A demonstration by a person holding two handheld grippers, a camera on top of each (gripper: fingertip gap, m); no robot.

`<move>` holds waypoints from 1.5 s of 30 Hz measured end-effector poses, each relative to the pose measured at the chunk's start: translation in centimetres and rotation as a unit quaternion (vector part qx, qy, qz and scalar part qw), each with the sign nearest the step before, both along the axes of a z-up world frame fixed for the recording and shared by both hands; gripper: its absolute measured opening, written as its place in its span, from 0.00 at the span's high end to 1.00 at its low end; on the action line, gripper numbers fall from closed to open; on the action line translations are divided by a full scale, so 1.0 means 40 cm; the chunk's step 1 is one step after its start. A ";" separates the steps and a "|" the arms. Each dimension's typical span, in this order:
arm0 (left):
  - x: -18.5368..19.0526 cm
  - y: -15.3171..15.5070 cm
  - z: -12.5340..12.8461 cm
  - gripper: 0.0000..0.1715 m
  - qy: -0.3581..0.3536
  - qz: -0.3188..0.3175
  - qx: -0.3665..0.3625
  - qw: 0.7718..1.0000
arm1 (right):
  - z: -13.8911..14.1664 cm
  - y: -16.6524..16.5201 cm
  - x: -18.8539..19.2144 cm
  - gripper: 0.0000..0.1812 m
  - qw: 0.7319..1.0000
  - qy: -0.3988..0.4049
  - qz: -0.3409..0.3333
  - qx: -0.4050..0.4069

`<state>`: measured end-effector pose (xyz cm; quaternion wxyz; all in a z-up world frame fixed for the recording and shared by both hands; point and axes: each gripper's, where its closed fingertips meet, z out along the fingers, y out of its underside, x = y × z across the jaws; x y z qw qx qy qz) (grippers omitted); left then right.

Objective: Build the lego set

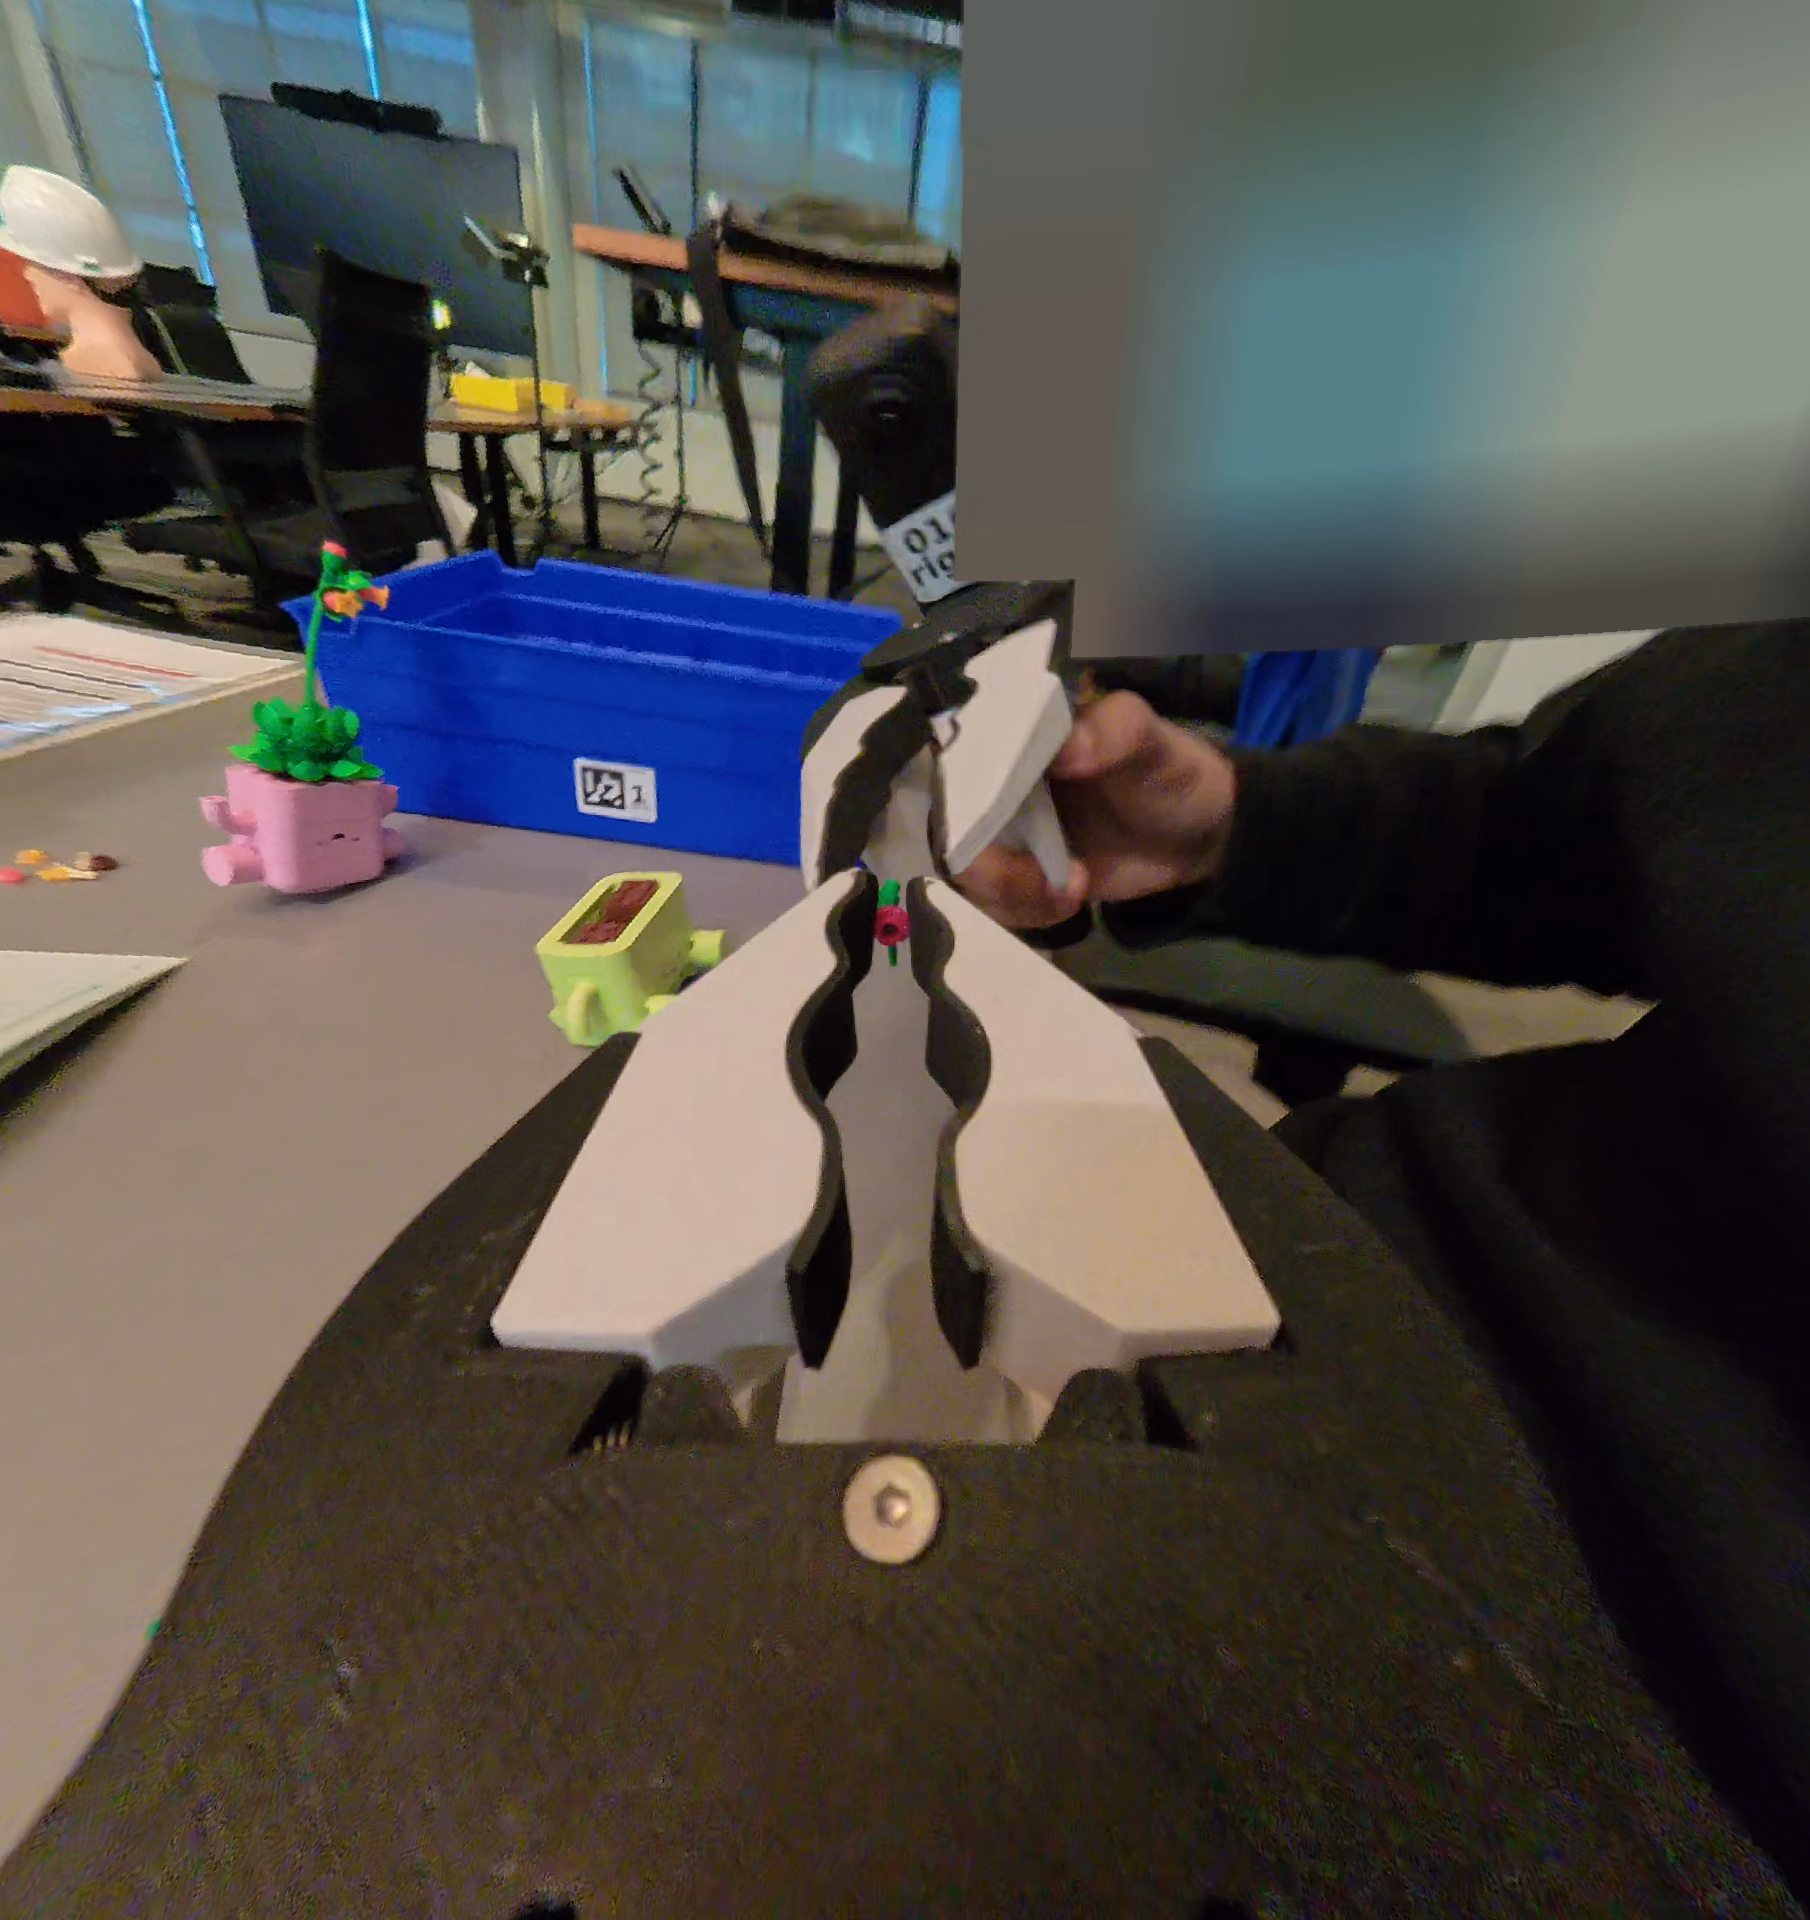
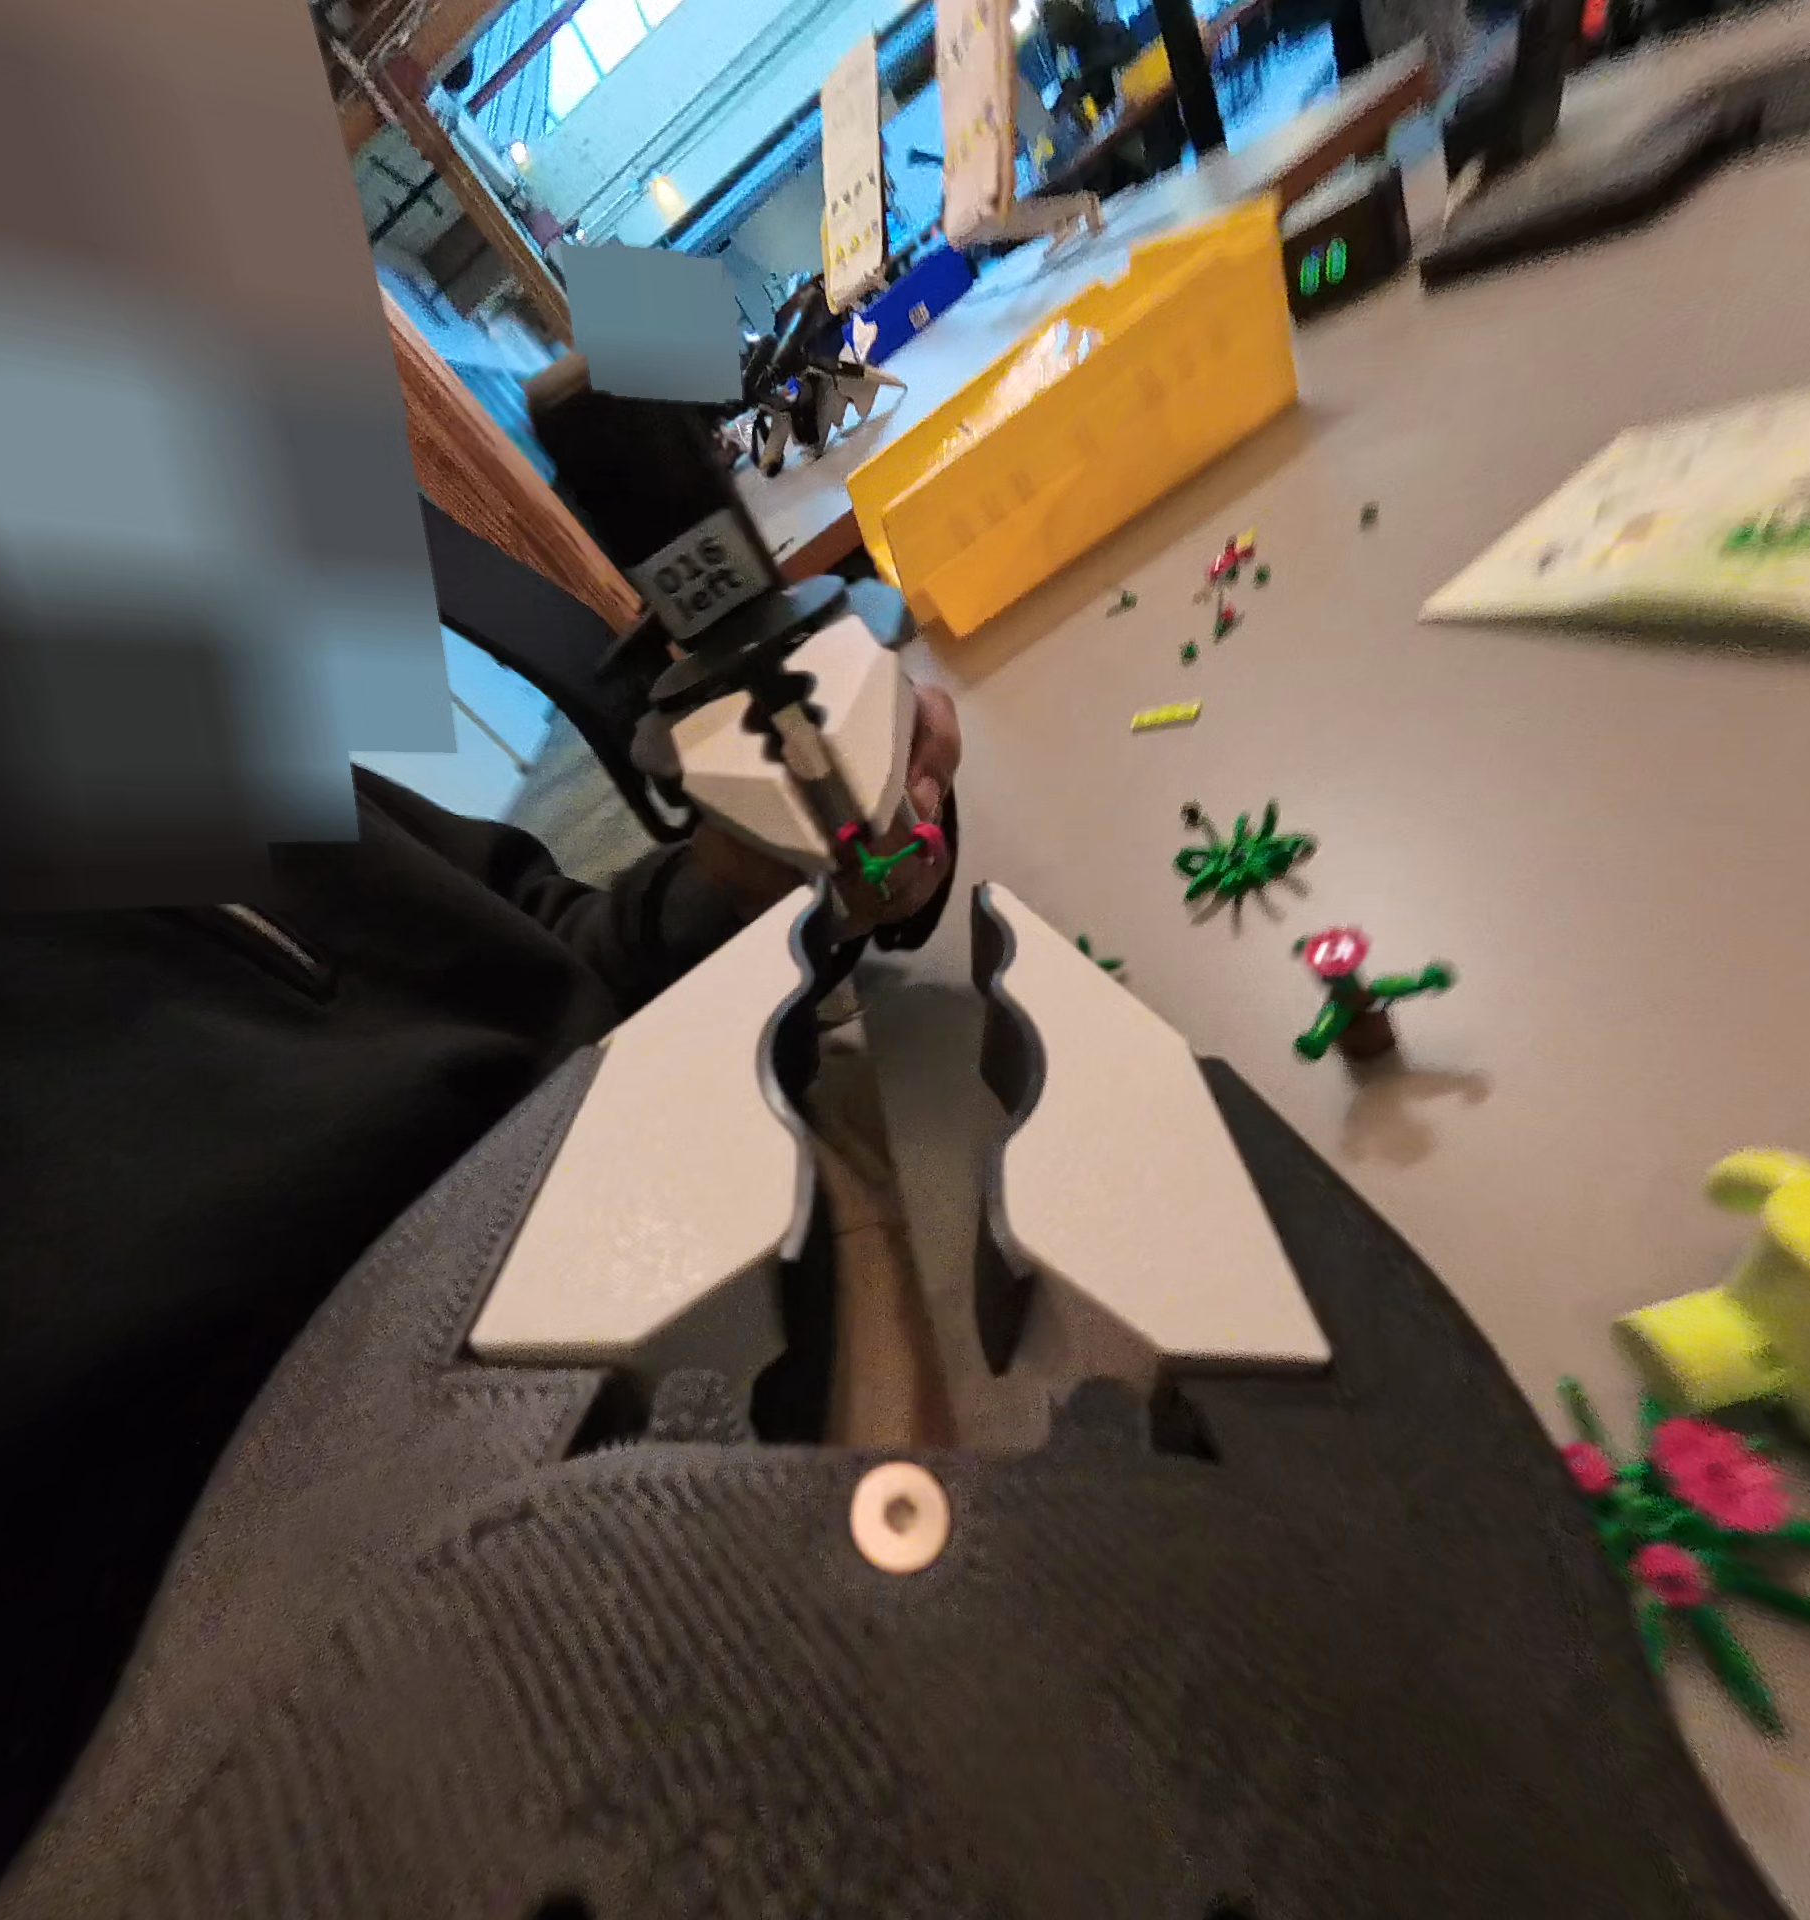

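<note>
left gripper (image 1: 888, 883) jaws clamped on a small flower sprig (image 1: 889, 925), held up off the table (image 1: 309, 1091) facing the right gripper (image 2: 896, 904), whose jaws stand apart and empty, probably to receive or adjust it.

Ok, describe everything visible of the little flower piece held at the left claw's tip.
The flower sprig is a tiny plastic piece: a thin green forked stem carrying small pink-red blossoms. The right wrist view shows two blossoms, one at each end of the fork. It is pinched at the very tip of the left claw, whose fingers are nearly closed around it, raised off the grey table. The right claw faces it, open, apparently not touching it.
</note>
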<state>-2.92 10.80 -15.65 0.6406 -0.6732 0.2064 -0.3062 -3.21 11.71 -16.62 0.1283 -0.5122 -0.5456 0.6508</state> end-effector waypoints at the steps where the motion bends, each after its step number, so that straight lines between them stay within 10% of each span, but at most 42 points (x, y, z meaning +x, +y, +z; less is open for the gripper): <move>1: -0.008 -0.001 0.010 0.98 -0.033 -0.009 -0.005 0.999 | 0.014 0.001 0.006 0.86 0.998 0.031 -0.004 0.048; 10: -0.050 -0.011 0.030 0.98 -0.155 -0.063 -0.036 0.985 | 0.045 -0.009 -0.005 0.92 0.901 0.108 -0.029 0.418; 28: -0.018 -0.011 0.013 0.98 -0.133 -0.083 -0.049 0.986 | 0.005 -0.043 -0.034 0.97 0.938 0.053 0.045 0.340; 33: -0.068 0.011 0.018 0.79 -0.153 -0.028 -0.041 0.987 | -0.034 0.022 -0.030 0.98 0.946 -0.002 -0.024 0.324; 45: -0.242 0.040 -0.032 0.82 -0.198 0.097 -0.080 0.972 | -0.244 0.091 0.021 0.98 0.897 -0.134 -0.137 0.399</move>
